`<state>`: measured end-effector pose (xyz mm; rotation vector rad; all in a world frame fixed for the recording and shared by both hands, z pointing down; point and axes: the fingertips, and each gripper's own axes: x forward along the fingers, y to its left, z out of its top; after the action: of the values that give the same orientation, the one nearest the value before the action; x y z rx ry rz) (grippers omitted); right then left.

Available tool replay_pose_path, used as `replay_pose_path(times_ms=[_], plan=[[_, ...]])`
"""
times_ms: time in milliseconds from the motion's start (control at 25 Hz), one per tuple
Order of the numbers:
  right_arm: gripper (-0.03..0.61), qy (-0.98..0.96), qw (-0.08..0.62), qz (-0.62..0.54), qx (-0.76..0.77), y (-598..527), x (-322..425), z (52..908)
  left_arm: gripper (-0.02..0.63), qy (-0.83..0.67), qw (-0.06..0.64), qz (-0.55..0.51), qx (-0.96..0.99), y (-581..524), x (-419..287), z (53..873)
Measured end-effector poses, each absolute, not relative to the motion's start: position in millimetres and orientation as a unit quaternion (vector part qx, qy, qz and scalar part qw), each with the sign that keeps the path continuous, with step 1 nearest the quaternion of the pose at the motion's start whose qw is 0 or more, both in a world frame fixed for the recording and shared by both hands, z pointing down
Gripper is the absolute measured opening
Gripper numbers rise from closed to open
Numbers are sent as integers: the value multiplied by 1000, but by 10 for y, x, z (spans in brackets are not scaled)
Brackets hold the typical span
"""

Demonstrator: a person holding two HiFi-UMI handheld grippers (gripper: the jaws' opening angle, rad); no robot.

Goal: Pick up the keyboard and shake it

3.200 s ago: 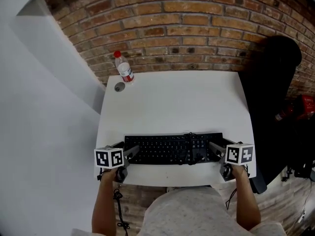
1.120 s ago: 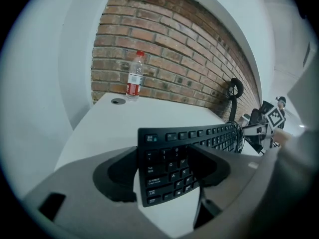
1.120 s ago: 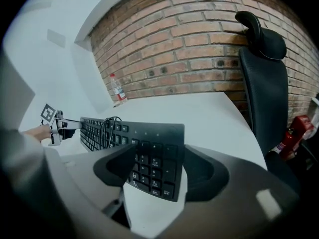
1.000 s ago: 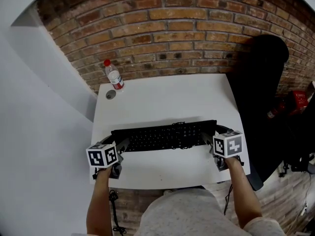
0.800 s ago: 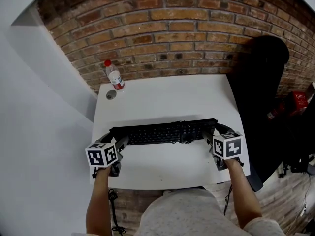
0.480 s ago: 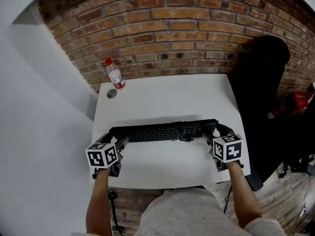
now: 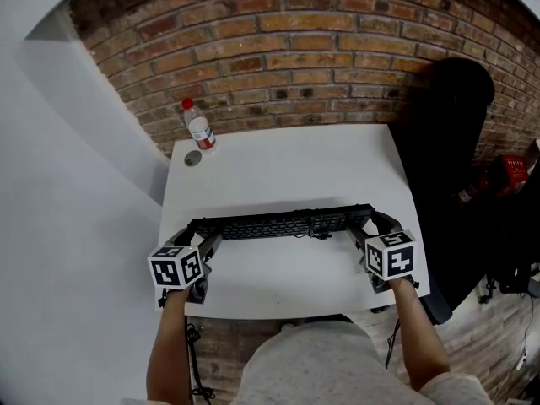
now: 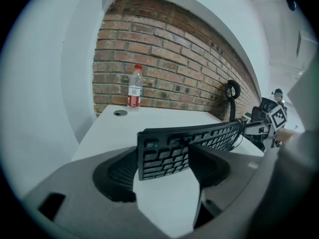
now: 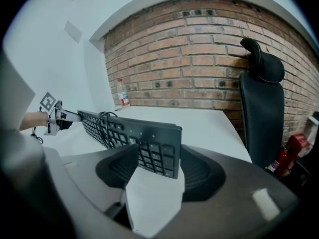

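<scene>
Fingers of left gripper — pinched on the left end of the keyboard. Fingers of right gripper are pinched on its right end; those jaws have just been closing, with the number-pad end between them.
Keyboard: spans the lower middle of the head view, apparently clear of the white table — the gap is hard to judge from above.
Change: a second ago its key face shows broad; now it reads as a thin strip, tipped on edge.
Import: lift done, shake likely under way.
Cable: looped over the keys.
Bottle: upper left, well apart.
</scene>
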<state>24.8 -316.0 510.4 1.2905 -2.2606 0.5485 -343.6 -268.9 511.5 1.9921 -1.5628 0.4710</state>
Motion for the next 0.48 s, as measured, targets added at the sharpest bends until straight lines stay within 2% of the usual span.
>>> replay_pose_path(times_ms=[400,480], plan=[[272,-832,241,180,466,-2976,273,5115,318,-576,276,188,746,-2504,-3395,5137],[269,-832,241,178,467,-2939,280,5116,337,-575,273,195,746,-2465,-3381,5143]])
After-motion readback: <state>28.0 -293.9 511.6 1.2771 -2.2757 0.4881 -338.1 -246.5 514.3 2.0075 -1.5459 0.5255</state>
